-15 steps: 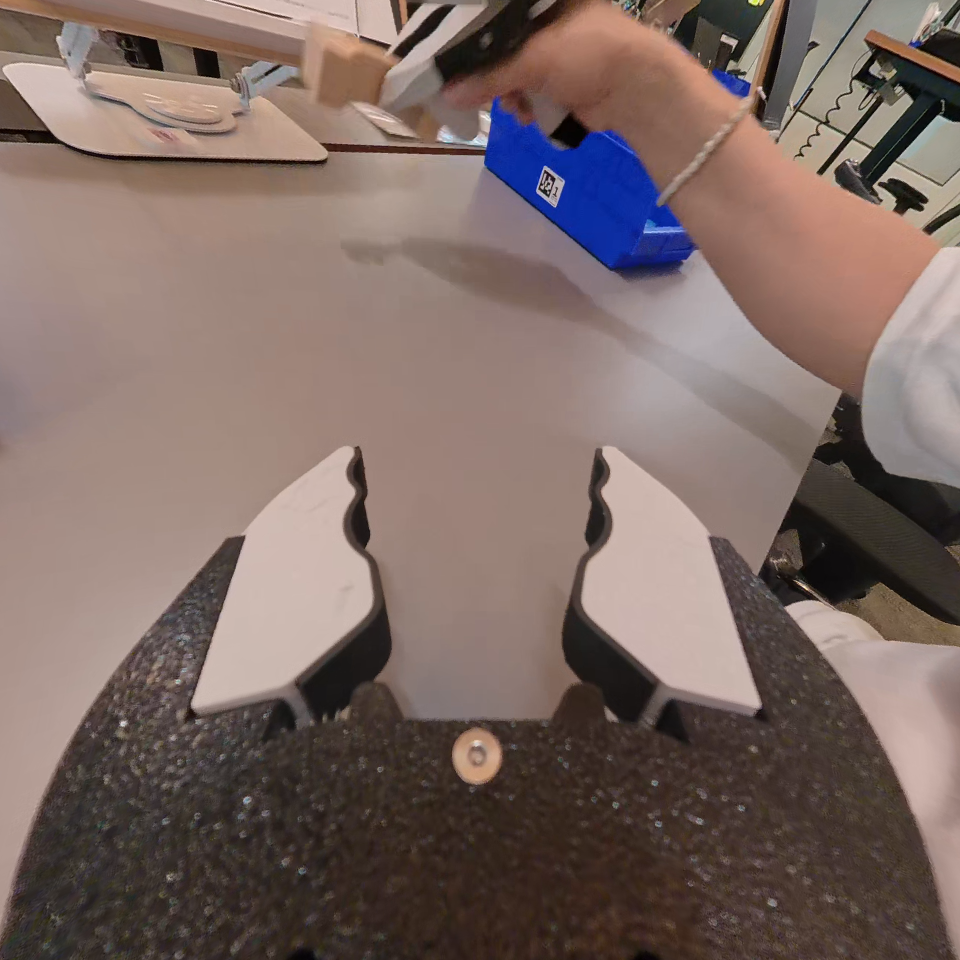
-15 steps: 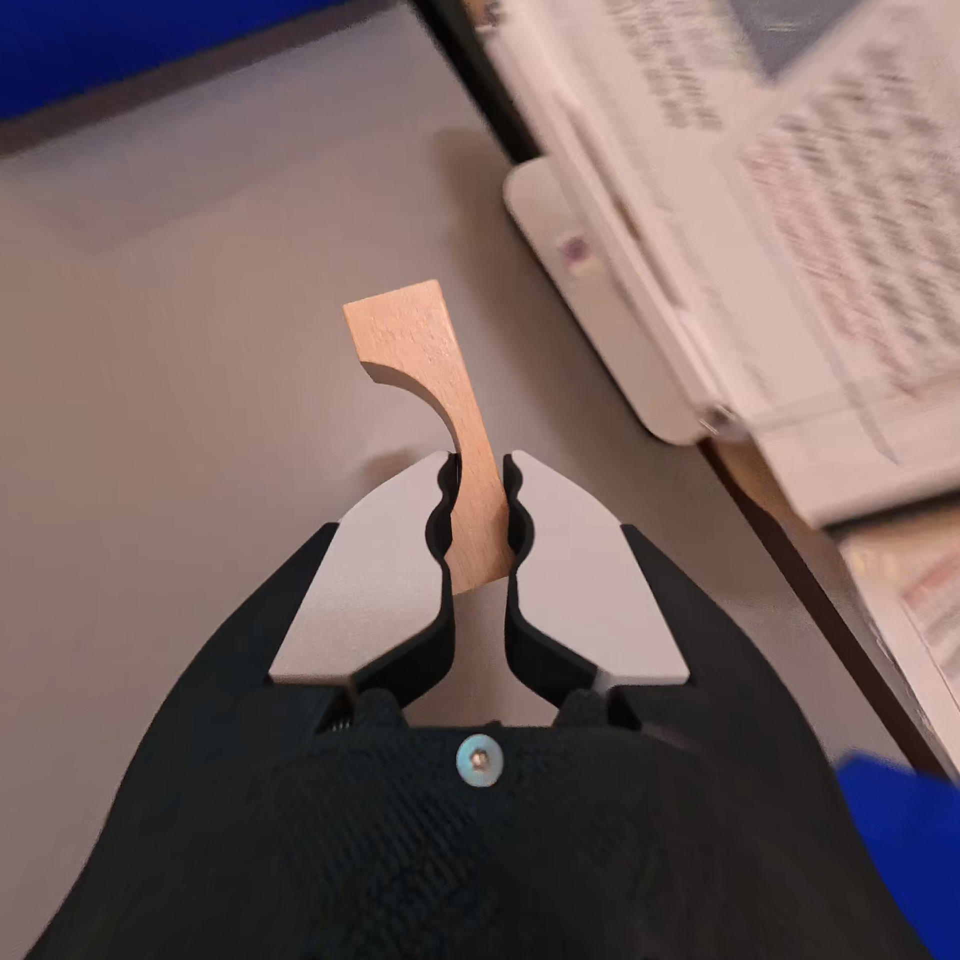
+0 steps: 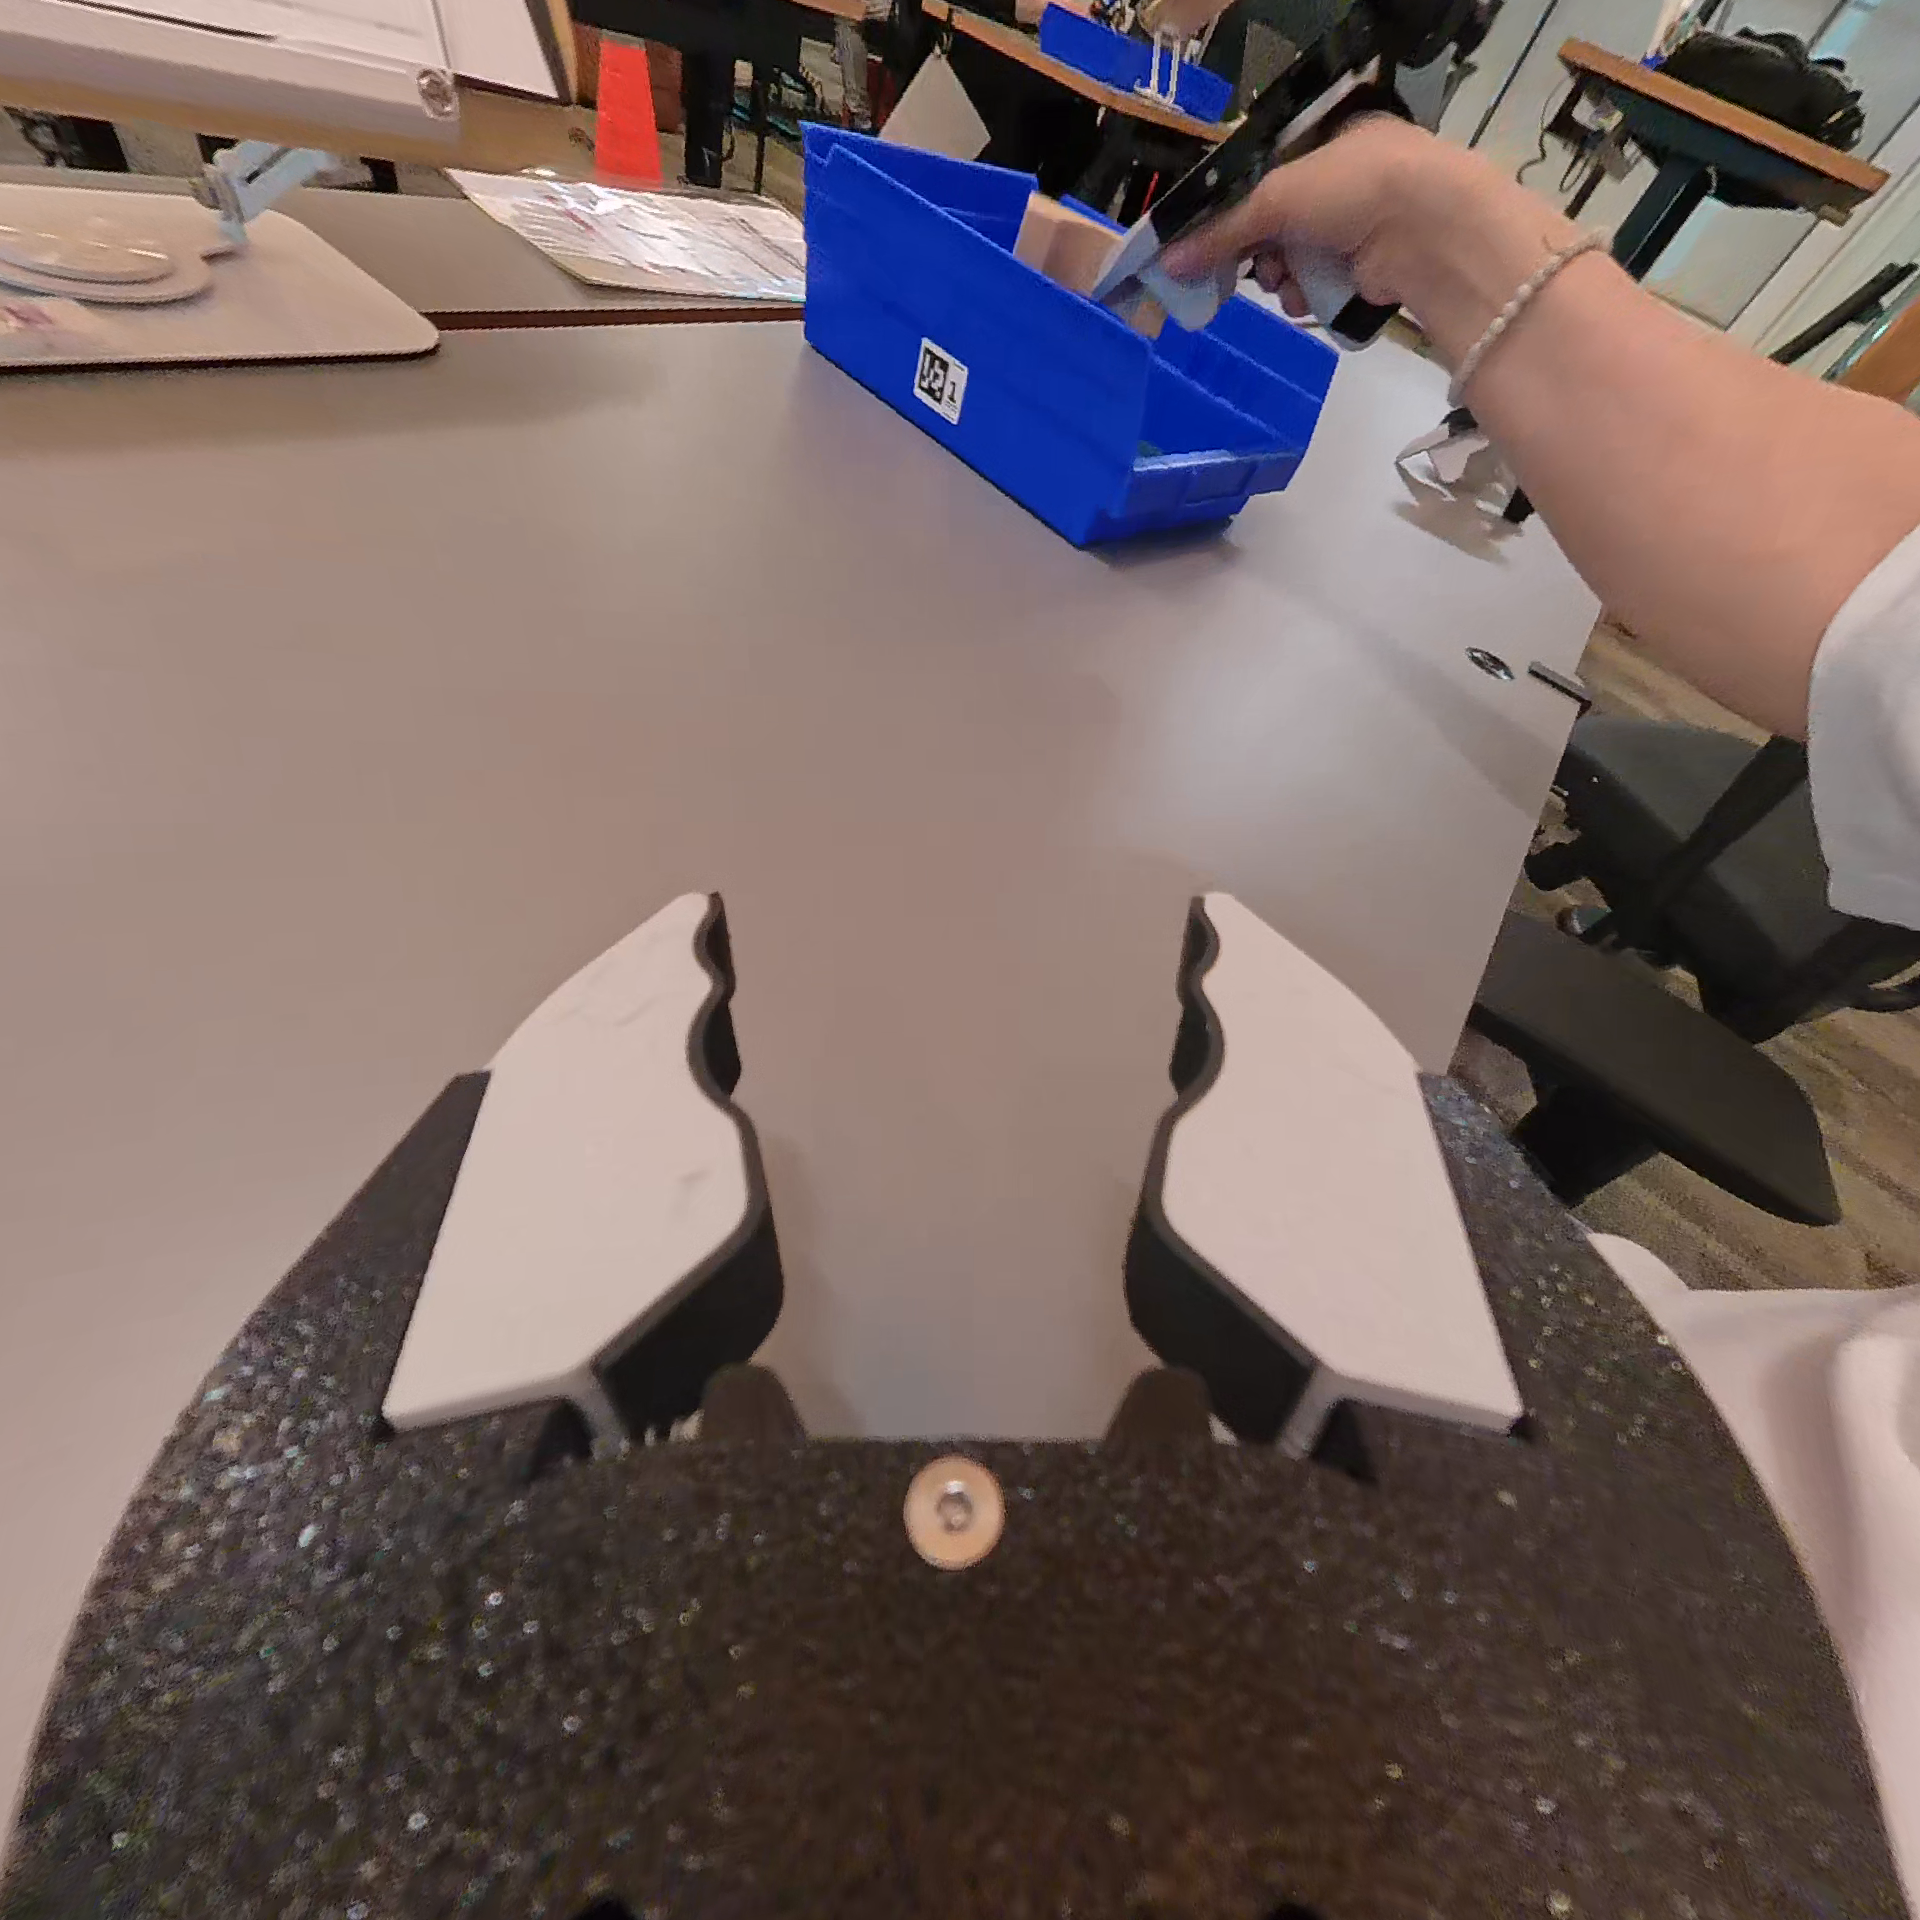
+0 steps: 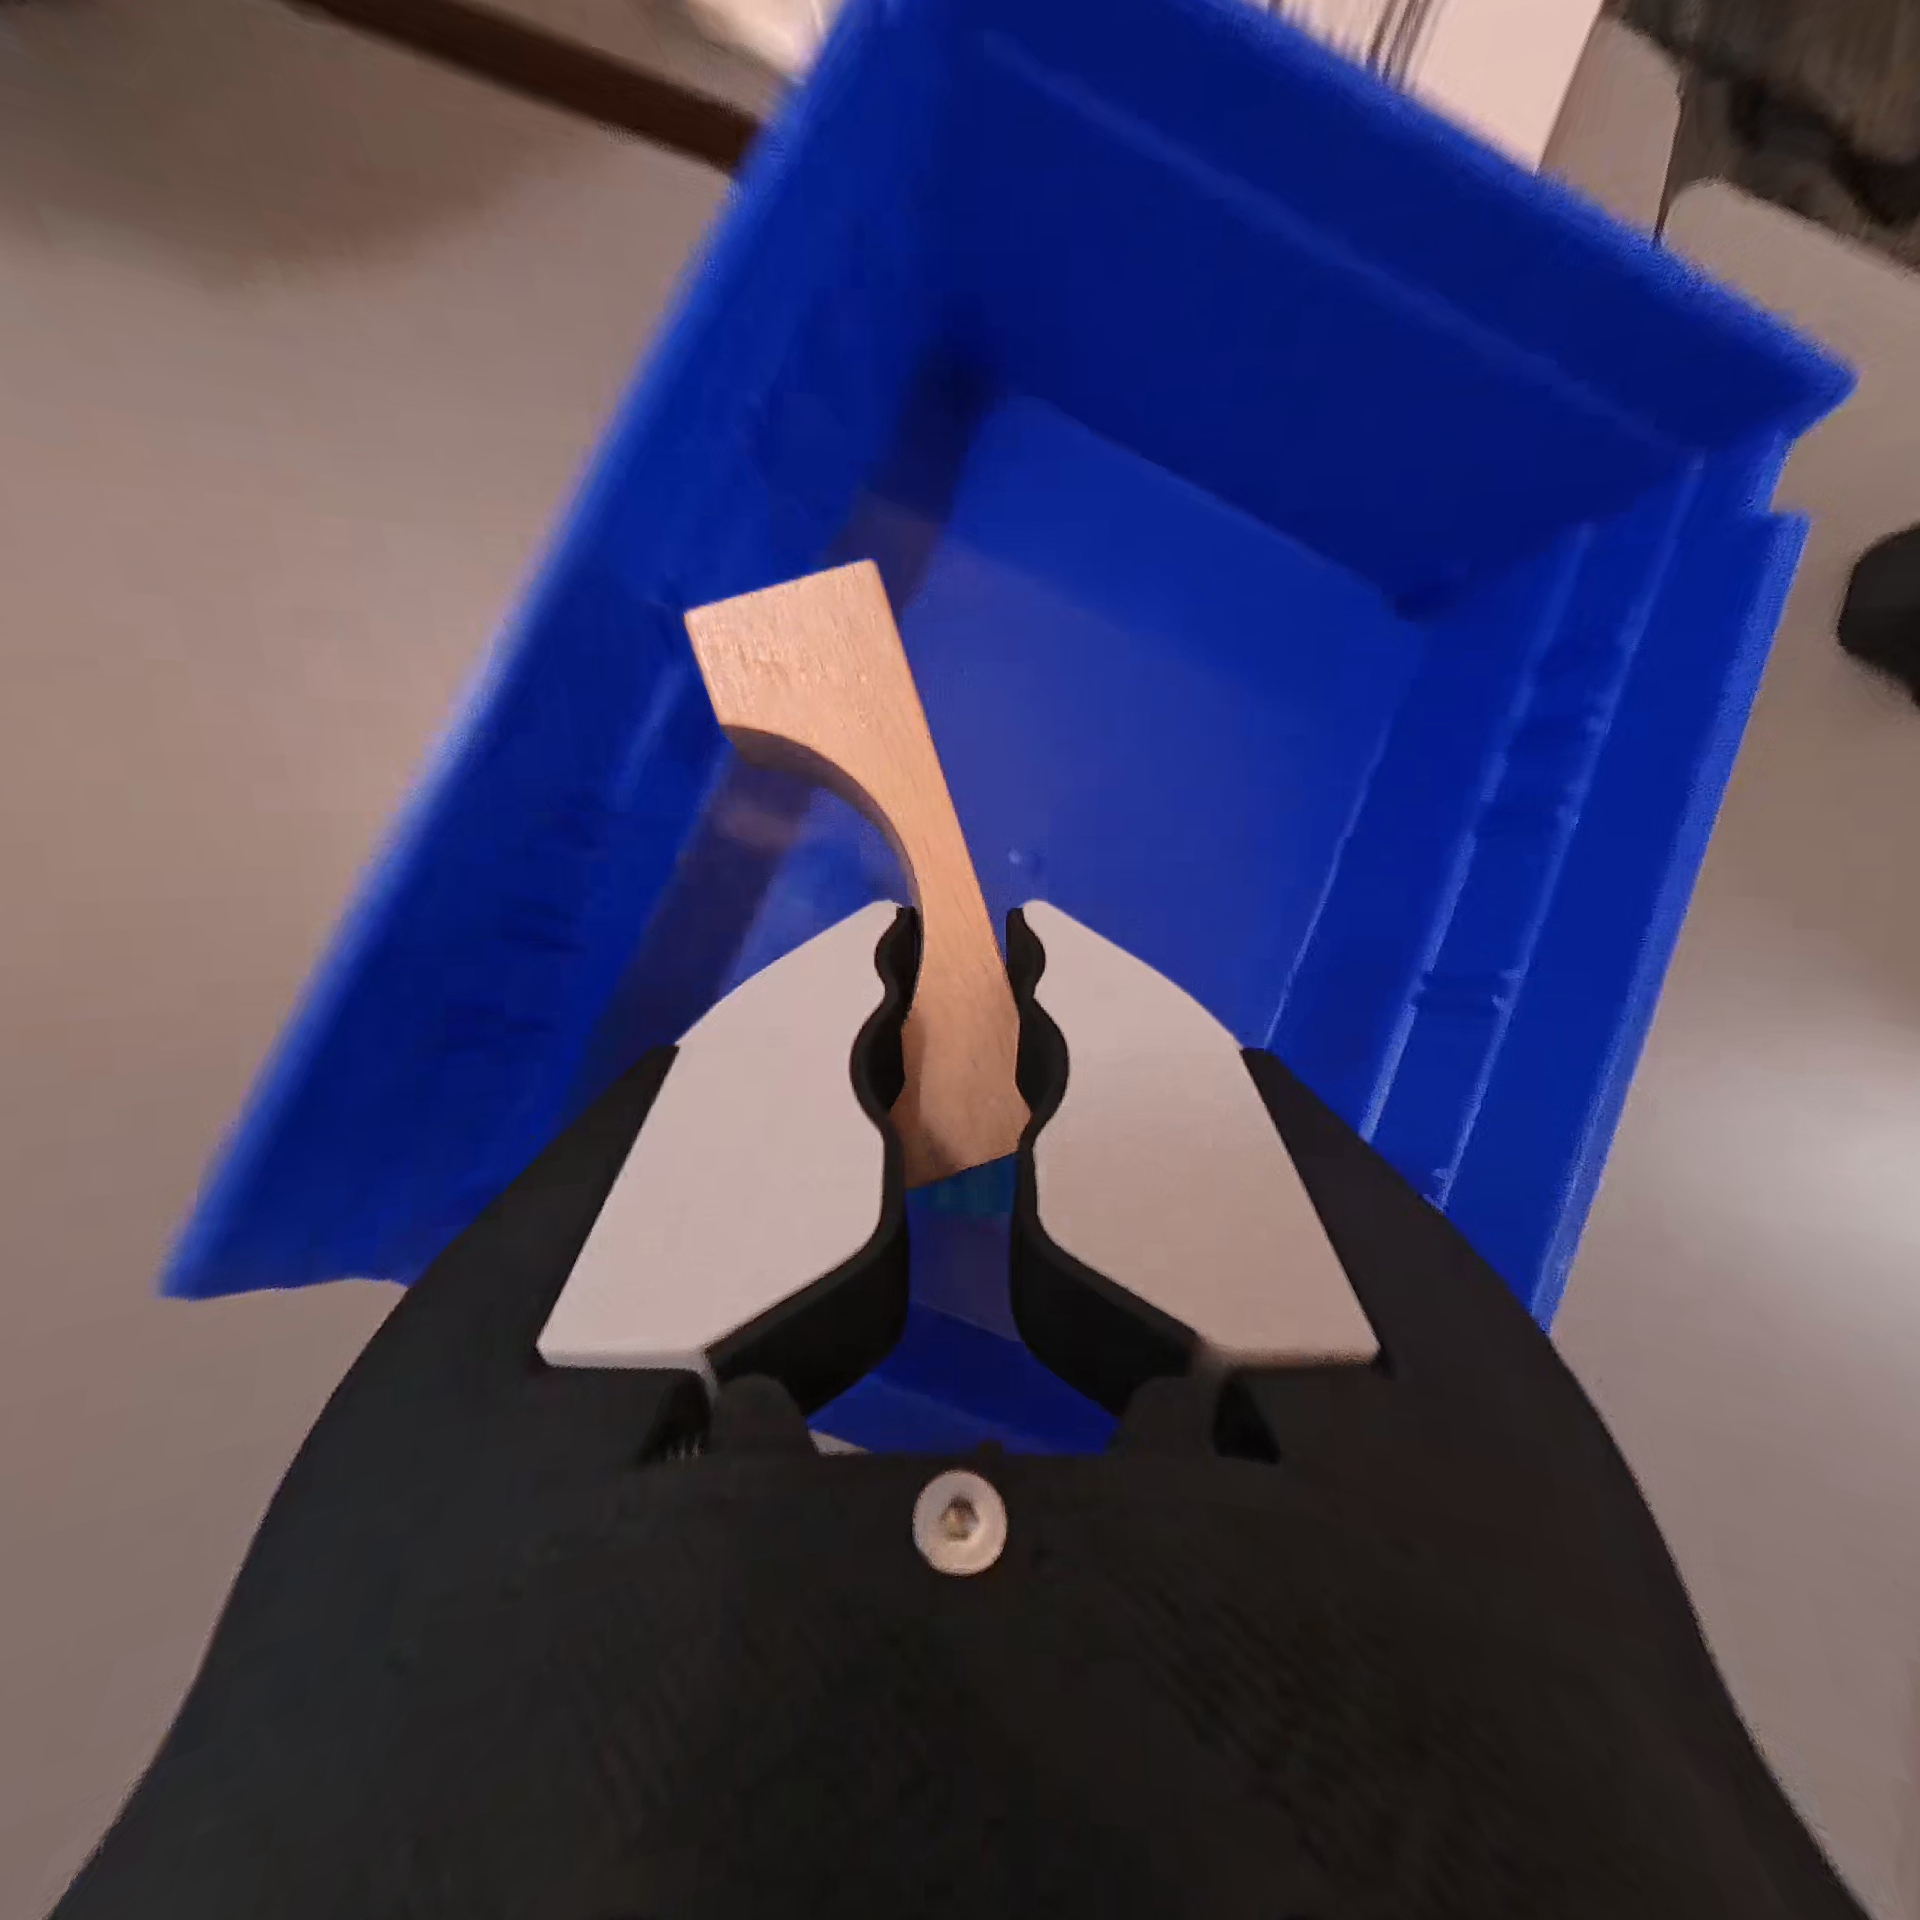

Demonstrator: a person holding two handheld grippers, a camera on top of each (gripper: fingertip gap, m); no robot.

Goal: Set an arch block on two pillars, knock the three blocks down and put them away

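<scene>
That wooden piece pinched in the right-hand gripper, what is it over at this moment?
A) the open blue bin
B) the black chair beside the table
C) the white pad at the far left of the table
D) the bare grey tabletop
A: the right wrist view shows the right gripper shut on the curved wooden piece, with the floor and walls of the blue bin directly behind it.

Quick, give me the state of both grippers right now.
Left gripper: open, empty, above the grey table.
Right gripper: shut on the wooden piece, over the blue bin.
</scene>
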